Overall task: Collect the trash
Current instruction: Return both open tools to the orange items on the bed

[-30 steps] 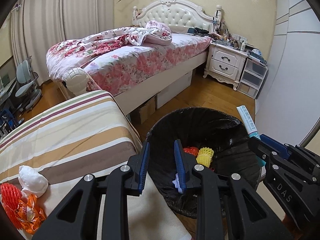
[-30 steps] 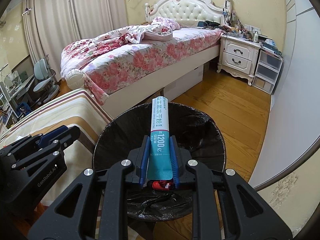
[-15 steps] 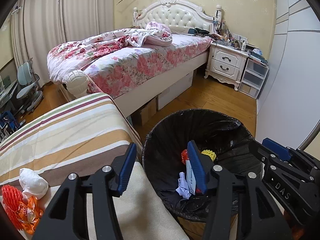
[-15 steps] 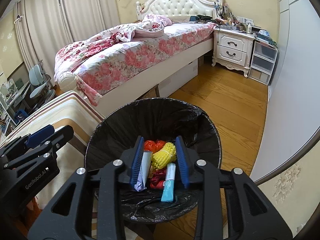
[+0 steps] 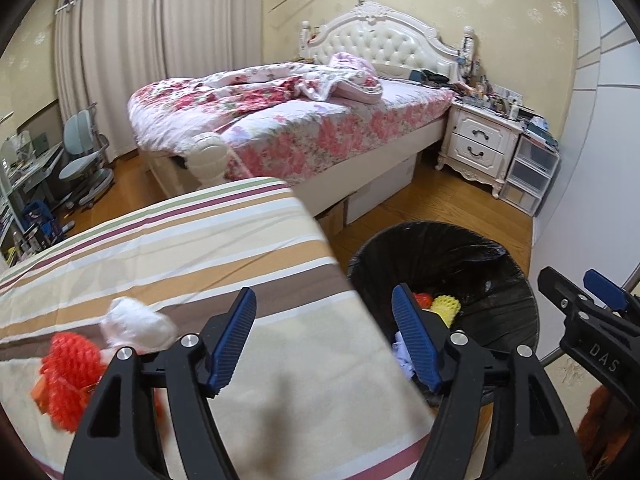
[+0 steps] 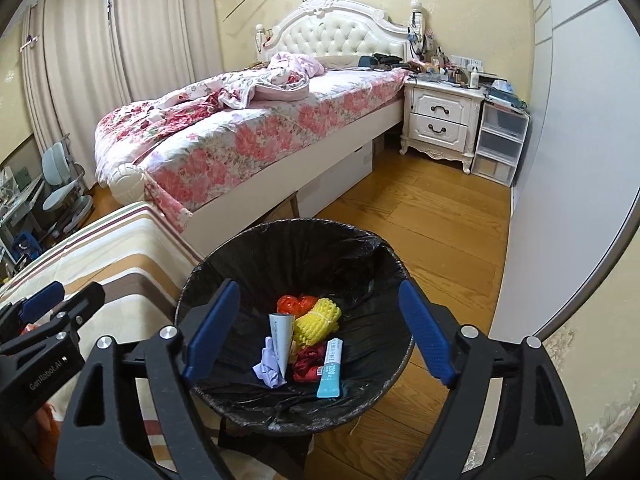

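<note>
A black-lined trash bin [image 6: 384, 256] stands on the floor beside the striped table [image 5: 168, 248]. In it lie a teal tube [image 6: 330, 364], a yellow foam net [image 6: 316, 318], red wrappers, a white tube and crumpled paper. My right gripper [image 6: 318, 332] is open and empty above the bin. My left gripper [image 5: 324, 338] is open and empty over the table's right edge; the bin [image 5: 480, 248] is to its right. A white crumpled tissue [image 5: 138, 326] and a red foam net [image 5: 70, 376] lie on the table at the left, beside the left finger.
A bed with floral bedding [image 6: 248, 136] stands behind the bin. A white nightstand [image 6: 440, 124] and plastic drawers [image 6: 500, 144] are at the back right. A white wall panel [image 6: 580, 160] runs along the right. An office chair [image 5: 84, 160] stands far left.
My right gripper opened wide and the teal tube dropped into the bin. My left gripper opened wider and swung left over the table, toward the tissue and red net.
</note>
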